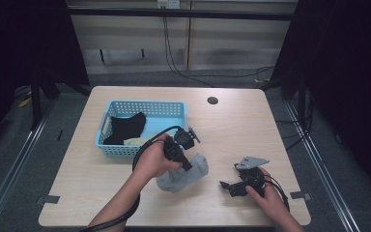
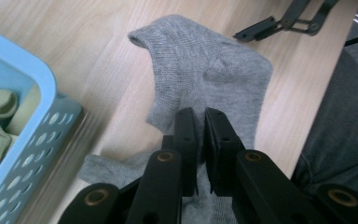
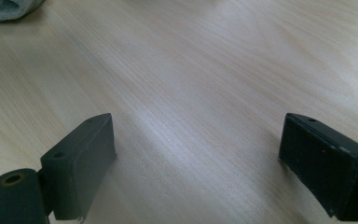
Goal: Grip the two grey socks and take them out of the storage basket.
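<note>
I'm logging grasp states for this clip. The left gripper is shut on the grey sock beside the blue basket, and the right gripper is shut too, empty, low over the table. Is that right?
Not quite: the right gripper is open. The right gripper view shows its jaws wide apart over bare table. The rest stands: the left gripper is shut on the grey sock beside the blue basket.

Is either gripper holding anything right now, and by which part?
The left gripper is pinching the grey sock at a fold along its edge. The right gripper is open over the table, holding nothing.
</note>
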Tool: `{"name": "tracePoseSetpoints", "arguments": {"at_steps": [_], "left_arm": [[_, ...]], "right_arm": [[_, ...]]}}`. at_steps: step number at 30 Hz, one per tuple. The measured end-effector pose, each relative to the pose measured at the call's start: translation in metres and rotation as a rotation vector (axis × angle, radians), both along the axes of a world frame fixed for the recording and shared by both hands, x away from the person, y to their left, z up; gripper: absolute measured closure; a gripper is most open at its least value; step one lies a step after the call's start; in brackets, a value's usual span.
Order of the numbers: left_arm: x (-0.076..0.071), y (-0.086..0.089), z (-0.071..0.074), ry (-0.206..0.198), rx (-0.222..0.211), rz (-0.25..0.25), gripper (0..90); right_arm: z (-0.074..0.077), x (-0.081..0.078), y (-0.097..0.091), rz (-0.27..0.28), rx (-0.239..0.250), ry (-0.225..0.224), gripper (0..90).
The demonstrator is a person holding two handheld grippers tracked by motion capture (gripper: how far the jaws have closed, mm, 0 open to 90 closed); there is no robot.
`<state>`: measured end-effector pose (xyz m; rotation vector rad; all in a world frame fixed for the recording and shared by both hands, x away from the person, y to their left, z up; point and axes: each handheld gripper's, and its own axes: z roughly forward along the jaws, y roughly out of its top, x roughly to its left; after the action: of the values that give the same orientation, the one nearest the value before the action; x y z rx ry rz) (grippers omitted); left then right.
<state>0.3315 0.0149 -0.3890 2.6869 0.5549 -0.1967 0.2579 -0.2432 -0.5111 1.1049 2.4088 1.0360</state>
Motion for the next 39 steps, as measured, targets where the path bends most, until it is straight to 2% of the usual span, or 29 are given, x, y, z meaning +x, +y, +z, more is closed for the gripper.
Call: {"name": "tracePoseSetpoints", "arguments": {"at_steps": [2, 3, 4, 5, 7, 9, 12, 15, 23, 27, 29, 32, 39], "left_arm": [[0.0, 0.0, -0.004, -0.004, -0.011, 0.018, 77.0], [0.001, 0.0, -0.007, -0.024, -0.021, 0.024, 70.6], [0.001, 0.0, -0.007, -0.024, -0.021, 0.024, 64.8], [0.001, 0.0, -0.008, -0.026, -0.032, 0.042, 64.8], [0.001, 0.002, -0.009, -0.047, -0.023, 0.039, 54.1], [0.001, 0.003, -0.009, -0.051, -0.031, 0.038, 48.9], [0.001, 0.006, -0.008, -0.046, -0.022, 0.045, 47.4], [0.002, 0.01, -0.01, -0.053, -0.021, 0.057, 41.2], [0.0, 0.028, -0.013, -0.056, -0.046, 0.088, 34.3], [-0.002, 0.041, -0.016, -0.061, -0.035, 0.11, 32.9], [-0.003, 0.05, -0.018, -0.062, -0.048, 0.128, 32.7], [-0.004, 0.062, -0.022, -0.043, -0.072, 0.144, 32.7], [-0.006, 0.092, -0.032, -0.05, -0.048, 0.196, 32.2]], "right_arm": [[0.0, 0.0, 0.0, 0.0, 0.0, 0.0, 10.0], [0.0, 0.0, 0.0, 0.0, 0.0, 0.0, 10.0], [0.0, 0.0, 0.0, 0.0, 0.0, 0.0, 10.0], [0.0, 0.0, 0.0, 0.0, 0.0, 0.0, 9.9], [0.0, 0.0, 0.0, 0.0, 0.0, 0.0, 10.0], [0.0, 0.0, 0.0, 0.0, 0.0, 0.0, 10.0], [0.0, 0.0, 0.0, 0.0, 0.0, 0.0, 10.0], [0.0, 0.0, 0.0, 0.0, 0.0, 0.0, 10.0], [0.0, 0.0, 0.0, 0.0, 0.001, 0.0, 10.0], [0.0, 0.0, 0.0, 0.0, 0.0, 0.001, 10.0], [0.0, 0.0, 0.0, 0.0, 0.0, 0.0, 10.0], [0.0, 0.0, 0.0, 0.0, 0.0, 0.0, 10.0], [0.0, 0.0, 0.0, 0.0, 0.0, 0.0, 9.9]]}}
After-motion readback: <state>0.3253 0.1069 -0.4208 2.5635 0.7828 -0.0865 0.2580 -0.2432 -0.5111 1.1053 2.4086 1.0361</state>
